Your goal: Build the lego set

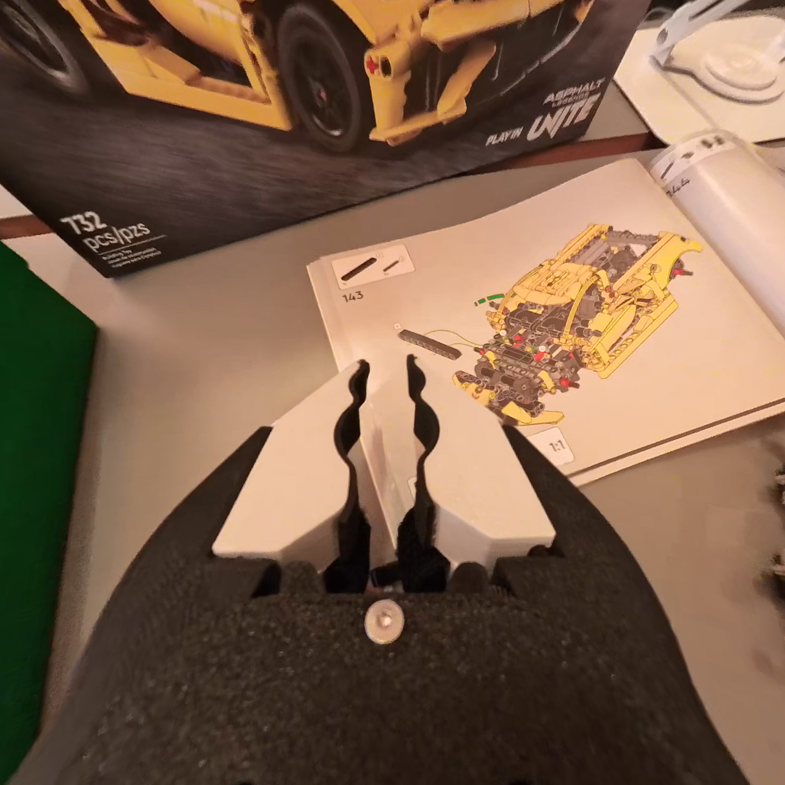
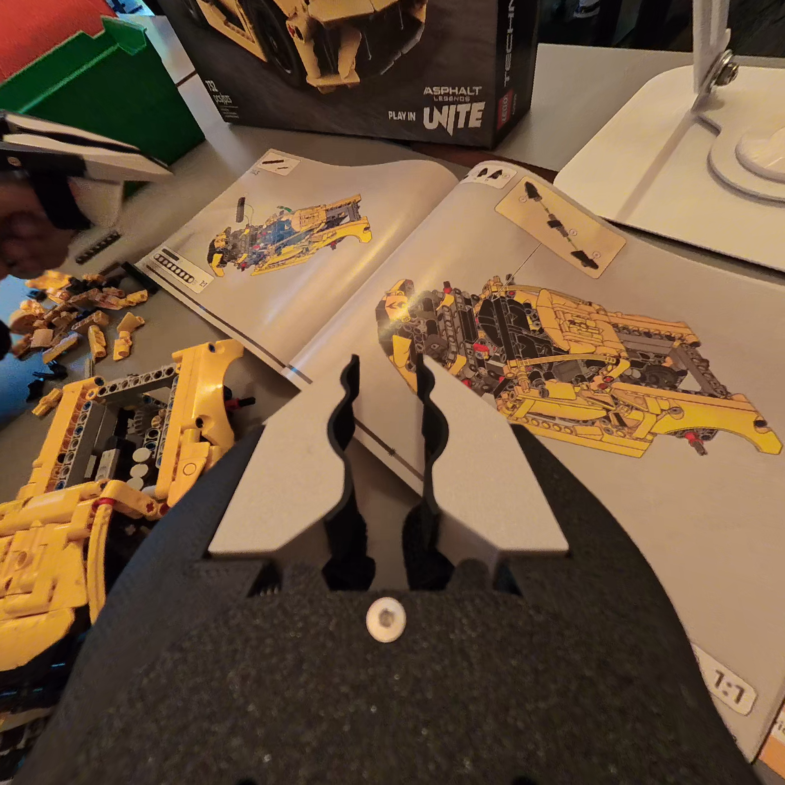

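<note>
Grey table (image 2: pixel 701 552) holds open manual (image 2: pixel 340 238); both grippers (image 1: pixel 386 361) (image 2: pixel 388 361) slightly apart, empty

Warm, yellowish indoor light falls from overhead, moderate rather than bright. A sharp glint sits on the glossy right page of the instruction booklet (image 2: pixel 424 263) in the right wrist view, and a softer sheen runs along its curved fold. Both wide-angle views bow straight edges outward, so the set's box (image 1: pixel 297 127) leans and stretches. In the left wrist view the box and the far right edge are smeared with motion blur. The loose yellow pieces (image 2: pixel 76 314) look soft. Shadows on the counter (image 1: pixel 212 323) are faint and diffuse.
</note>
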Motion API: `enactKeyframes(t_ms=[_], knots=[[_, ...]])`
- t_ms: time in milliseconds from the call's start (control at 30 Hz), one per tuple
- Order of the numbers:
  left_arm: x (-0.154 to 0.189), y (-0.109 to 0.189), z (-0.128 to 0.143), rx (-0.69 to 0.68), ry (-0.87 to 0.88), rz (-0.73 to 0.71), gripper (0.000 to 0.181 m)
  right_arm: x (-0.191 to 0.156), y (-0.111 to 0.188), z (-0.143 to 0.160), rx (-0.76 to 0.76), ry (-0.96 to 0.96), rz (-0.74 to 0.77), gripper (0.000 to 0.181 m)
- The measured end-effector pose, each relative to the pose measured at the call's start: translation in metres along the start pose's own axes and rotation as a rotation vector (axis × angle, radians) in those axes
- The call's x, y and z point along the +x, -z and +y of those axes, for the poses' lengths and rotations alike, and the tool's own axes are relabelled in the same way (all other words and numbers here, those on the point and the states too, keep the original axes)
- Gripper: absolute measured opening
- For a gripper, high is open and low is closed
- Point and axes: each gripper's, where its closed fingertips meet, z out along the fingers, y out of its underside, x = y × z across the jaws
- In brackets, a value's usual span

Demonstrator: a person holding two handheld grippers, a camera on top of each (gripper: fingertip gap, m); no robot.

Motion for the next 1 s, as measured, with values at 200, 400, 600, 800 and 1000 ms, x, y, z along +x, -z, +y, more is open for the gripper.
enactKeyframes(t_ms=[200, 400, 600, 800, 1000], knots=[[0.017, 0.063, -0.004, -0.032, -0.080, 0.181, 0.027, 0.004, 0.004, -0.009, 0.047, -0.010, 0.004, 0.024], [0.029, 0.161, 0.069, -0.206, -0.310, 0.316, 0.027, 0.003, 0.004, -0.011, 0.073, -0.016, -0.003, 0.024], [0.012, 0.196, 0.119, -0.251, -0.333, 0.286, 0.026, 0.003, 0.002, -0.008, 0.057, -0.002, 0.005, 0.024], [0.031, 0.132, 0.073, -0.080, -0.531, 0.284, 0.030, -0.002, -0.003, -0.002, 0.025, 0.024, -0.001, 0.024], [0.003, 0.062, 0.080, -0.347, -0.845, 0.198, 0.022, -0.005, -0.004, -0.002, 0.016, 0.043, -0.007, 0.024]])
